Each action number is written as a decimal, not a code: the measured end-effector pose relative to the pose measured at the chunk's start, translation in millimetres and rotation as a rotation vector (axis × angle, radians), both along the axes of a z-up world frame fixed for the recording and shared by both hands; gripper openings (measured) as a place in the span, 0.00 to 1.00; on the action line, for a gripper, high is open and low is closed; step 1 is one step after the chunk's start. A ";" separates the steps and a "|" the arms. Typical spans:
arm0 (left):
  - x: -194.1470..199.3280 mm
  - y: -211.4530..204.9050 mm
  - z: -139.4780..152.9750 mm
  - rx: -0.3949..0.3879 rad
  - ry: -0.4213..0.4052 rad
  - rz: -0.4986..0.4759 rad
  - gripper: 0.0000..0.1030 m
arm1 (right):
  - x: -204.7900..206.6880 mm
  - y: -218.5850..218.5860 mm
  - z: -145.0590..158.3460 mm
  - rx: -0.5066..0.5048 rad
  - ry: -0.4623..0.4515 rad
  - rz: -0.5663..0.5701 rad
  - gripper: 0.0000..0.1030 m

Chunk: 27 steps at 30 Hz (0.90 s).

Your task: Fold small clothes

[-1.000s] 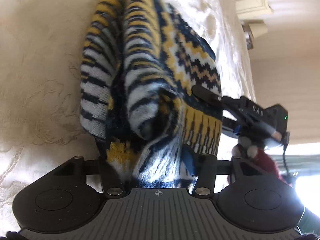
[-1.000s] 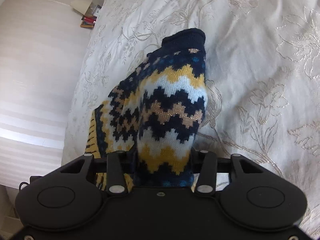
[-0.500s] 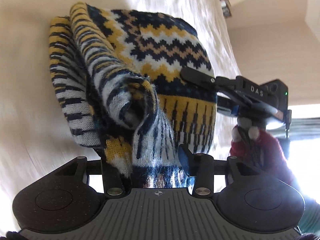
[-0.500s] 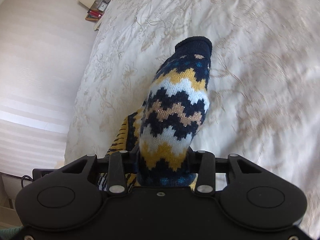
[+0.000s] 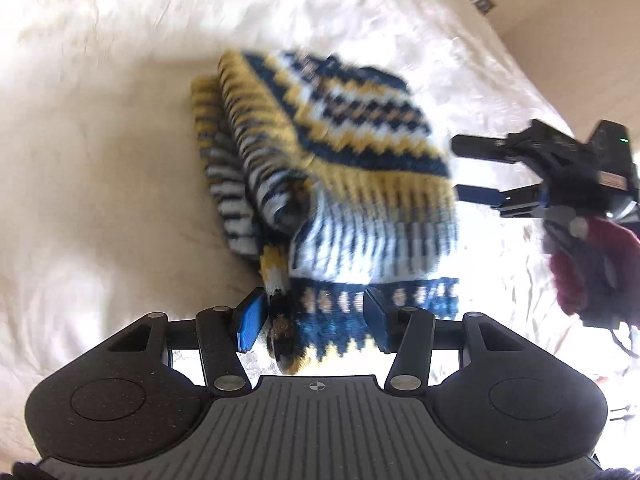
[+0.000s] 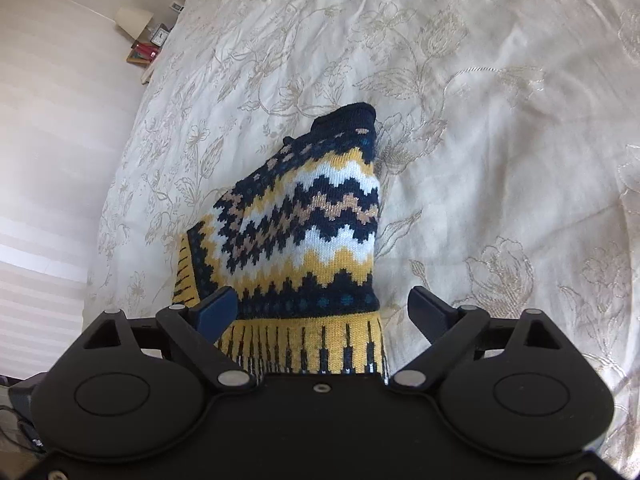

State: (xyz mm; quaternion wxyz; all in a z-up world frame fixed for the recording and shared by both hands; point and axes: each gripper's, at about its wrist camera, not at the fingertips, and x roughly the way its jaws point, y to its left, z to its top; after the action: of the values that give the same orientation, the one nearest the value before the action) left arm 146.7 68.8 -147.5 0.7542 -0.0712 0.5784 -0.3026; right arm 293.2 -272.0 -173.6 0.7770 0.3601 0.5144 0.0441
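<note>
Cream bedspread (image 6: 500,128) with a flower pattern fills most of what you see, and it is soft and wrinkly. On it lies the knitted sweater (image 6: 304,224), folded into a thick bundle of navy, yellow and white zigzags.

Only your right view shows the bed's left edge, with pale floor past it and a lamp (image 6: 134,20) on a small stand far off. Lots of bare bedspread lies to the right of the sweater there. Only your left view, which is blurry, shows the stack of striped folds on the sweater's left side and a dark red sleeve (image 5: 588,264) behind the other gripper.

Your right gripper (image 6: 320,306) has just been opening. Its jaws are spread wide, one on each side of the sweater's yellow band, with a clear gap on the right side.

Your left gripper (image 5: 312,320) has just been opening too. The sweater's lower edge hangs between its blue pads, and the left pad (image 5: 251,320) shows bare.
</note>
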 end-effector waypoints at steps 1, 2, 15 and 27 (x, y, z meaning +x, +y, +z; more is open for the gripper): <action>0.6 1.4 9.5 -0.007 -0.028 -0.012 0.49 | 0.3 -1.2 1.3 -0.002 -0.005 -0.010 0.95; -2.2 -2.8 18.1 -0.015 -0.051 -0.025 0.49 | 2.0 -0.3 2.1 -0.003 -0.011 -0.022 0.98; 43.2 -74.4 22.7 -0.043 -0.191 0.008 0.50 | -6.8 -7.1 8.5 -0.086 -0.029 -0.079 1.00; 45.7 -35.4 -19.7 0.091 -0.169 0.053 0.49 | 7.3 8.6 18.3 -0.214 -0.040 -0.055 1.00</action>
State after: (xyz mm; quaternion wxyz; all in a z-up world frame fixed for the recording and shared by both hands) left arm 192.4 33.3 -167.3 0.8104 -0.0266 0.5239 -0.2609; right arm 300.5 -263.4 -155.3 0.8221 0.2881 0.4903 -0.0254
